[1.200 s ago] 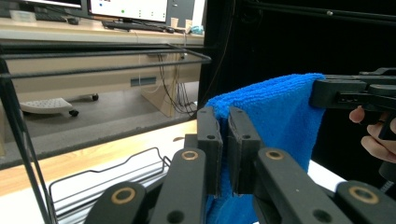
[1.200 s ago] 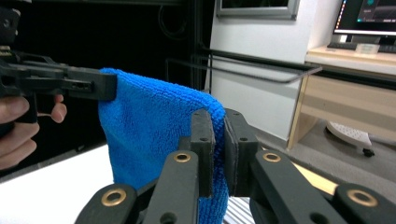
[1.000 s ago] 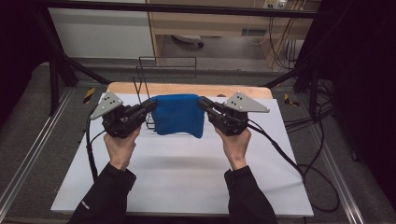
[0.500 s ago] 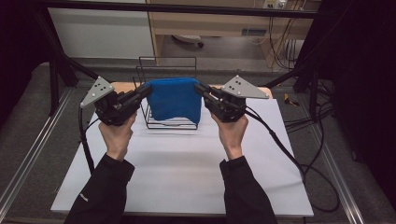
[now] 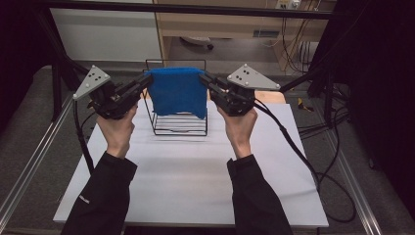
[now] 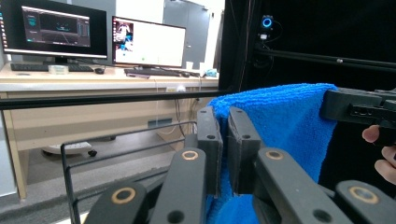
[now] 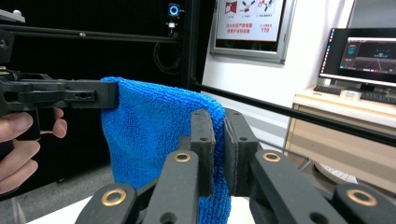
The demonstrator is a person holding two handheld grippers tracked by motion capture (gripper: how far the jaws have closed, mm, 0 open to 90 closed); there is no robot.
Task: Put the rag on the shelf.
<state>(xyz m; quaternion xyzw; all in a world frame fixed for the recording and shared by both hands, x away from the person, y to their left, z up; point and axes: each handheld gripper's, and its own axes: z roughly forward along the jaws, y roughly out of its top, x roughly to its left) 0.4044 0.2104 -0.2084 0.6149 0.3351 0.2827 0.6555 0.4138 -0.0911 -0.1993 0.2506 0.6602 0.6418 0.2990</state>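
Holding the blue towel point(image 5: 176, 93) stretched in the air, the left claw point(image 5: 145, 82) is clamped on its left top corner and the right claw point(image 5: 205, 81) on its right one, so the cloth hangs between and below both tips. I judge a slip most likely at either corner, since each pinch catches only a thin edge; pulling the hands apart could tug it free. Below the claws, the wire rack point(image 5: 179, 123) on the table point(image 5: 195, 176) looks empty, the towel's lower edge hanging just in front of it.
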